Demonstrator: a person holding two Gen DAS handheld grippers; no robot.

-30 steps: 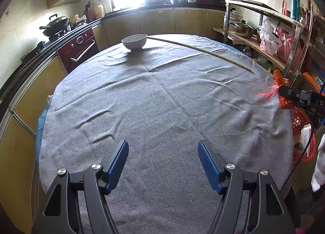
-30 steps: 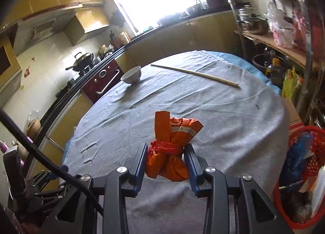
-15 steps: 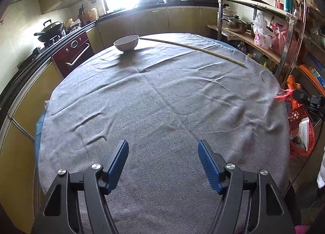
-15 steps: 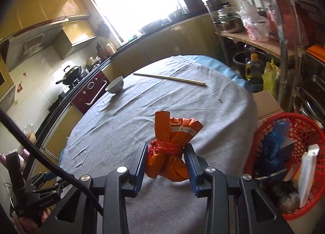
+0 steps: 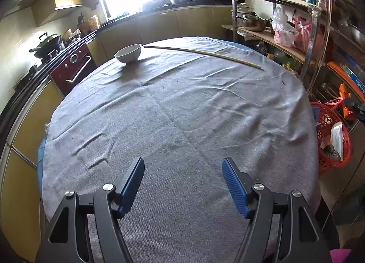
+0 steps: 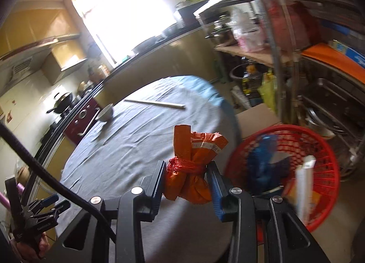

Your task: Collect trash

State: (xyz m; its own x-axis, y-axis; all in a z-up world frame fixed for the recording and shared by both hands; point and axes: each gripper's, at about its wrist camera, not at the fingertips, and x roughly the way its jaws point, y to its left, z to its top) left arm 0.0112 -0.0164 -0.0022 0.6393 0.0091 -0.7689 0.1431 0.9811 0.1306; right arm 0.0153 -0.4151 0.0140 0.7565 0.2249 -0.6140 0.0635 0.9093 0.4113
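Note:
My right gripper is shut on an orange plastic bundle tied with red string, held over the right edge of the round table. Just right of it, on the floor, stands a red mesh basket holding blue wrapping and a white carton. In the left wrist view the same basket sits beside the table, with the orange bundle and the right gripper above it at the far right. My left gripper hangs open over the near part of the grey tablecloth, nothing between its fingers.
A white bowl and a long thin stick lie at the table's far side. A metal shelf rack with pots and bags stands right of the table. Kitchen counters and a dark red oven curve along the left.
My right gripper has carried the orange bundle rightward, from over the cloth to the table's edge beside the red basket. The left gripper shifted slightly and stayed open.

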